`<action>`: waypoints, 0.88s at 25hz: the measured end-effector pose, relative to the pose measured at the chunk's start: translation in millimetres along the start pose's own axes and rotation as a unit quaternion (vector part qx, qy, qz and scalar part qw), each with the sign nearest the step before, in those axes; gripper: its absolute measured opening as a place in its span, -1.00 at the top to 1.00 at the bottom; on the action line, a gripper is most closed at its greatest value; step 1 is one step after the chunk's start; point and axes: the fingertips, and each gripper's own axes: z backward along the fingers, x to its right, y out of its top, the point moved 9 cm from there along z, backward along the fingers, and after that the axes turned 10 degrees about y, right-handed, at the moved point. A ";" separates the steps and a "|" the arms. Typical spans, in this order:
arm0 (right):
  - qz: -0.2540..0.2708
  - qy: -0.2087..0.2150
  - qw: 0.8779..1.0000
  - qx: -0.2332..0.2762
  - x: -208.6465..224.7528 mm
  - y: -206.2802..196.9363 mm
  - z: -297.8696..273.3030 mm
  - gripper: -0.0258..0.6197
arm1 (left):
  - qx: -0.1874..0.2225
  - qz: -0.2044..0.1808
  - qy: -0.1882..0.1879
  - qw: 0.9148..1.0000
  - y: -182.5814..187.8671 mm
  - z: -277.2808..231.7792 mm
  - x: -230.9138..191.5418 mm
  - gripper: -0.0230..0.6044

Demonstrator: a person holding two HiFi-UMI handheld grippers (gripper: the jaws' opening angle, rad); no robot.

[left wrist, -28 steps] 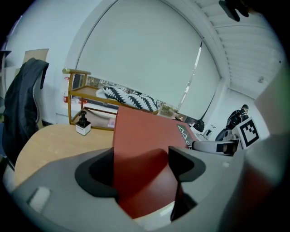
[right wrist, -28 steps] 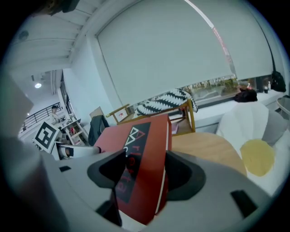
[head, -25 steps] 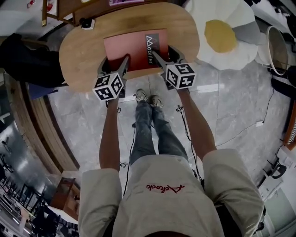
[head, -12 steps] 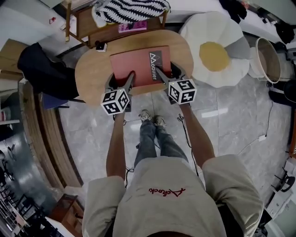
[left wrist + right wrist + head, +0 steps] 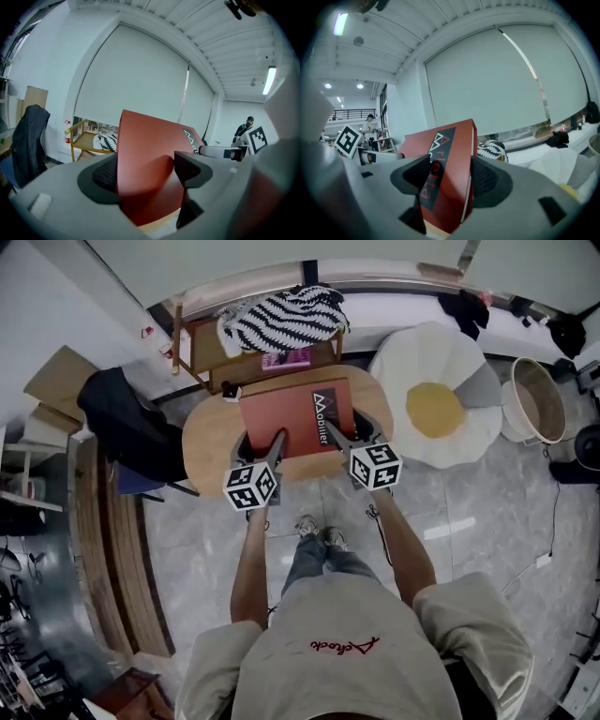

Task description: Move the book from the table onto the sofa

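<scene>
Reaching, left tool, right tool gripping book

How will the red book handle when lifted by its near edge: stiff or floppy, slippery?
Probably stiff: the red book looks flat, without sag, between the left gripper and the right gripper. Its smooth cover may slip, since both clamp only one edge. The page block seen in the right gripper view suggests moderate weight.

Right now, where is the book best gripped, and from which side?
Grip the book at its near edge, both corners, from the person's side, as the left gripper and right gripper do. It is thin, flat and wide; two pinches should keep it level.
</scene>
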 end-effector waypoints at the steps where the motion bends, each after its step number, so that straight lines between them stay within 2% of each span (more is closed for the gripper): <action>1: 0.003 0.000 1.000 0.003 -2.0 4.9 4.3 0.11 | 0.003 0.000 -0.001 1.000 3.4 3.6 3.4 -0.24; 15: 0.055 0.011 0.997 0.055 -21.0 73.7 41.0 0.11 | 0.070 -0.009 -0.007 0.997 59.7 42.4 37.4 -0.24; 22: 0.062 0.013 0.995 0.073 -28.8 84.2 48.6 0.12 | 0.088 -0.017 -0.004 0.996 70.3 55.1 43.1 -0.24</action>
